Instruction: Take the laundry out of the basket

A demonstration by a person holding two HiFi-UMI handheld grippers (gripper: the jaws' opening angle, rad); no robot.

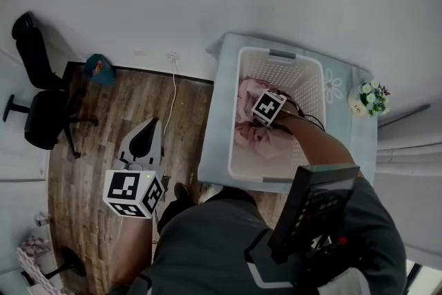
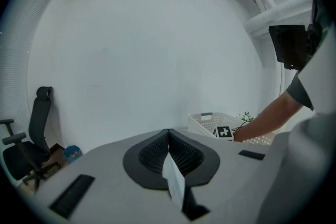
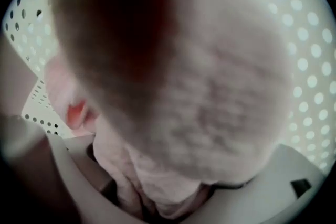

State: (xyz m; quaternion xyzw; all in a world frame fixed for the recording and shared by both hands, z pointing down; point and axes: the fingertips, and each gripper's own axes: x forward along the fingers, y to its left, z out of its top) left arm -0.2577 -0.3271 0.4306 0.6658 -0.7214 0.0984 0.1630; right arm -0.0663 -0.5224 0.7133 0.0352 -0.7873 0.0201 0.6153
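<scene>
A white perforated laundry basket (image 1: pixel 276 55) stands on a pale table (image 1: pixel 214 141), with pink fuzzy laundry (image 1: pixel 250 136) heaped in it. My right gripper (image 1: pixel 261 121) reaches steeply down into the basket, its marker cube (image 1: pixel 268 107) above the cloth. In the right gripper view its jaws stand wide apart and the pink laundry (image 3: pixel 173 113) fills the space between them and hides the tips. My left gripper (image 1: pixel 143 138) hangs over the wood floor left of the table, jaws together and nothing held. From there the basket (image 2: pixel 207 120) shows far off.
A small pot of flowers (image 1: pixel 369 99) sits at the table's right corner. On the floor stand a black office chair (image 1: pixel 38 100) and a blue object (image 1: pixel 100 69); a white cable (image 1: pixel 173 90) runs along the boards. The white wall lies behind the table.
</scene>
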